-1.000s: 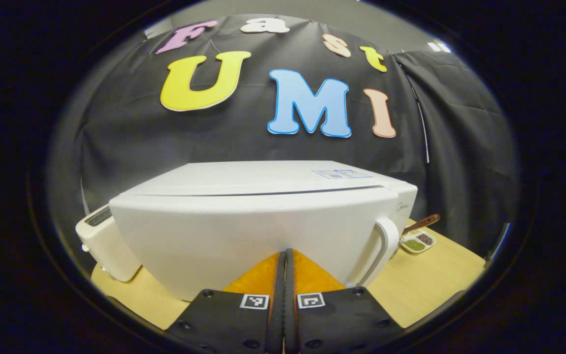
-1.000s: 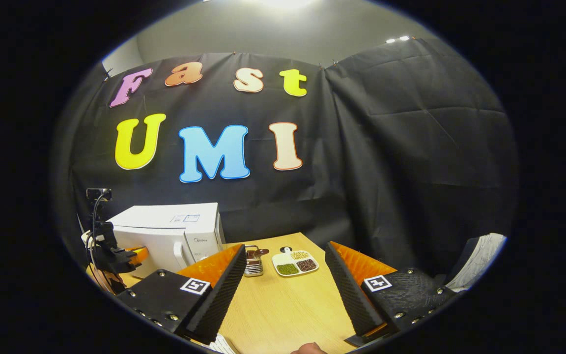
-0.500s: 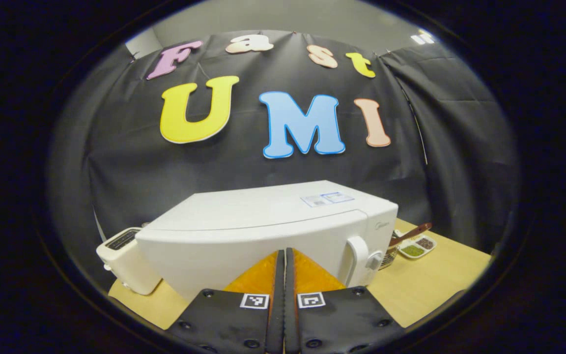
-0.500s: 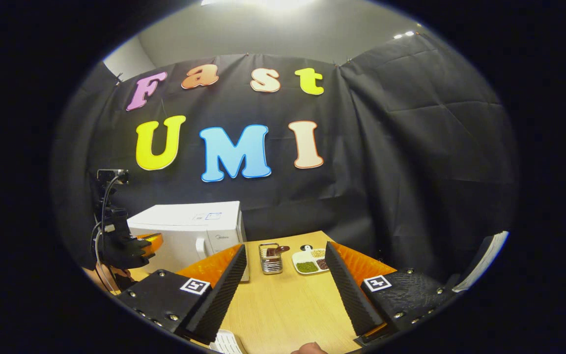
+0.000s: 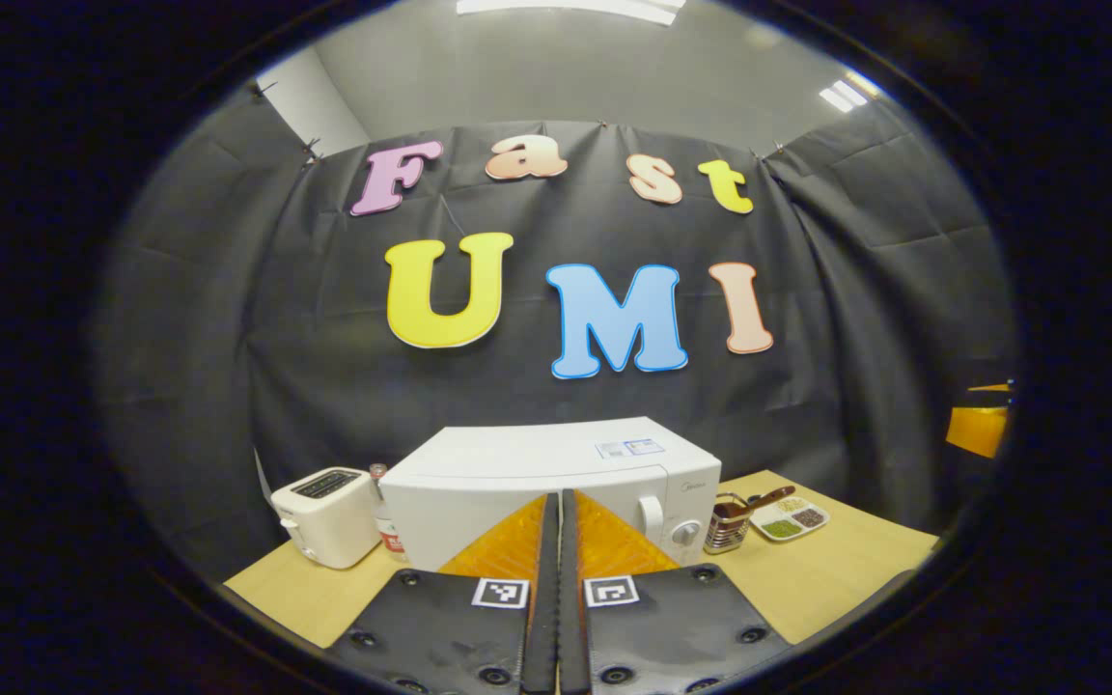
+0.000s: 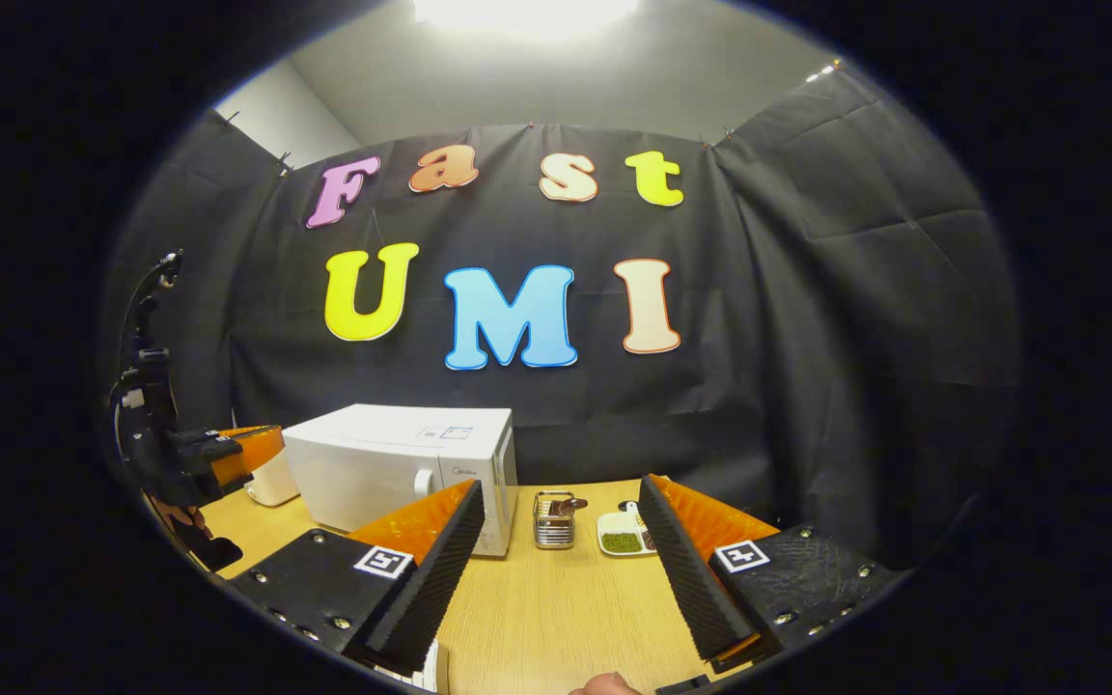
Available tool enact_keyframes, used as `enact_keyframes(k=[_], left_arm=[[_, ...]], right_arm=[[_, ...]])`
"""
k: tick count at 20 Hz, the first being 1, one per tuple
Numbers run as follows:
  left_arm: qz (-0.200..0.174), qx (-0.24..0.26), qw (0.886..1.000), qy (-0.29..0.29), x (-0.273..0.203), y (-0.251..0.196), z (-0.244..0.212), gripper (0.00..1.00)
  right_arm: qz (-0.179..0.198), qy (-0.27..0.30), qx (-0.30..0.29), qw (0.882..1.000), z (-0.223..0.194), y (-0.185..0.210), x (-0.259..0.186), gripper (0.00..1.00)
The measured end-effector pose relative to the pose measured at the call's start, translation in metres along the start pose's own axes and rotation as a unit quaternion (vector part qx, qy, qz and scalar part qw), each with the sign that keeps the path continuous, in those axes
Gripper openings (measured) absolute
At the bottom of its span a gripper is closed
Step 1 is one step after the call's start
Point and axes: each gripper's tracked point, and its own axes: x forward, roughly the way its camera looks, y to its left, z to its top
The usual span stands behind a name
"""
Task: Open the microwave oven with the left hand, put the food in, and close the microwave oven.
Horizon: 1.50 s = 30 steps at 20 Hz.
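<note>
The white microwave [image 5: 537,468] stands on the wooden table [image 5: 836,569] with its door closed; its handle [image 5: 651,516] and a knob sit on the right side of the front. My left gripper [image 5: 558,497] is shut with nothing between its fingers, pointing at the microwave's front from some distance back. In the right gripper view the microwave [image 6: 392,468] is at the left, and the left gripper [image 6: 242,449] hangs in the air to its left. My right gripper [image 6: 561,485] stands wide open and empty above the table's near part.
A white toaster [image 5: 324,516] and a small bottle [image 5: 384,526] stand left of the microwave. To its right are a wire utensil holder [image 6: 554,519] and a divided dish of beans [image 6: 625,536]. A fingertip [image 6: 604,685] shows at the bottom edge.
My left gripper has drawn well back from the microwave, which now looks much smaller and farther. The right gripper has drifted back and turned slightly, staying open.
</note>
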Motion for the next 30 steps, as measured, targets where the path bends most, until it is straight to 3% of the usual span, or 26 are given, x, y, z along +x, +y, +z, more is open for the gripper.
enact_keyframes(k=[7,18,21,26,29,30], left_arm=[[0.020,0.006,1.000,-0.011,-0.077,0.002,0.032,0.07],[0.037,-0.002,0.999,-0.023,-0.145,0.039,0.047,0.07],[0.040,0.001,0.999,-0.025,-0.154,0.054,0.046,0.24],[0.029,0.004,0.999,-0.027,-0.159,0.060,0.046,0.38],[0.029,0.004,0.999,-0.037,-0.162,0.063,0.050,0.99],[0.032,0.002,0.999,-0.040,-0.163,0.065,0.051,0.98]], right_arm=[[0.021,-0.015,0.001,1.000,0.011,-0.010,-0.027,0.98],[0.025,-0.026,-0.006,0.999,0.020,0.021,-0.050,0.98],[0.031,-0.023,-0.006,0.999,0.018,0.039,-0.055,0.98],[0.028,-0.027,-0.011,0.999,0.024,0.053,-0.058,0.98],[0.022,-0.031,-0.008,0.999,0.025,0.055,-0.060,0.98],[0.021,-0.031,-0.008,0.999,0.026,0.055,-0.061,0.98]])
